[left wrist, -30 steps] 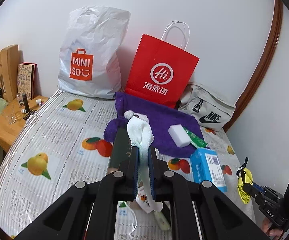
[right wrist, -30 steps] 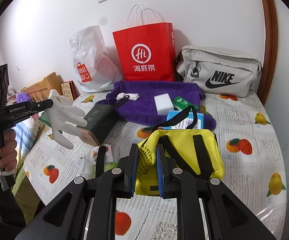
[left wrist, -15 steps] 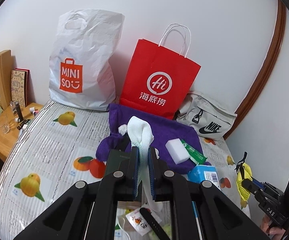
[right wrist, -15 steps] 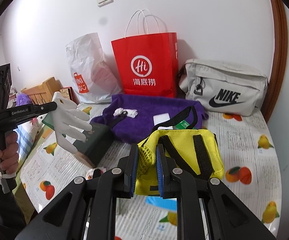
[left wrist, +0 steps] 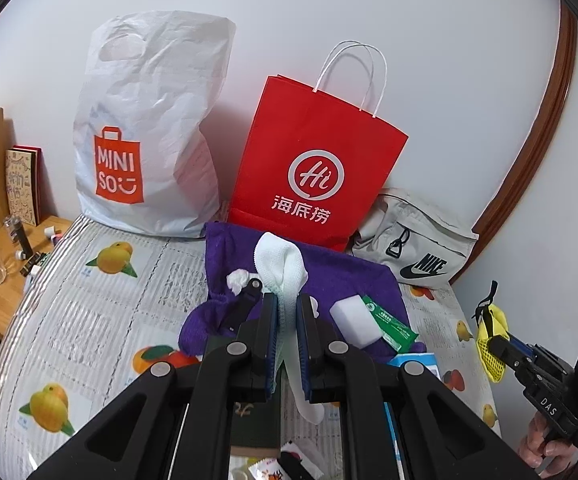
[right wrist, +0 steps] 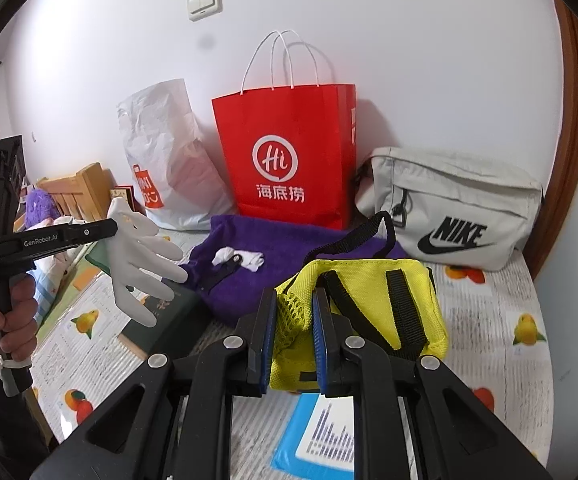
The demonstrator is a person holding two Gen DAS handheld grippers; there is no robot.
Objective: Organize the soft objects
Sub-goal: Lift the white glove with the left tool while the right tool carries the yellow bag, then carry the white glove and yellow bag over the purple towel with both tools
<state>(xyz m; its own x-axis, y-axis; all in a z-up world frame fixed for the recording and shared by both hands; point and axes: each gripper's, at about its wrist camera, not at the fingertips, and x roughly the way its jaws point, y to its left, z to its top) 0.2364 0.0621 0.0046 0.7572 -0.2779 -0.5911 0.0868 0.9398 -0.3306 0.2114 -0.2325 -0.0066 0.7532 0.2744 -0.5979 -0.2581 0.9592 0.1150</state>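
the left tongs (left wrist: 287, 320) are pinched nearly together on a white glove (left wrist: 283, 268) – its cuff bunches up above the blue pads and its fingers dangle below them, clear of the bed (left wrist: 69, 320). the right tongs (right wrist: 293, 320) are closed narrow on the mesh edge of a yellow pouch (right wrist: 369, 300), which hangs from that grip above the bed, its black straps looping free.

so both soft things are lifted and in mid-carry, neither yet put anywhere; i'd judge the task to be somewhere in its middle. around them plenty is left lying: a purple towel (left wrist: 329, 276) is spread toward the far edge of the bed, with a small white cloth bundle (right wrist: 241, 258), a white sponge block (left wrist: 355, 318) and a green sachet (left wrist: 389, 324) on it. a dark green book (right wrist: 161, 320) and a blue box (right wrist: 321, 436) lie nearer the near edge.

along the far edge, against the wall, stand a white plastic bag (left wrist: 149, 128), a red paper bag (left wrist: 313, 160) and a grey waist bag (right wrist: 453, 204) at the far right corner – likely places for the held items, though which one is meant i cannot tell.
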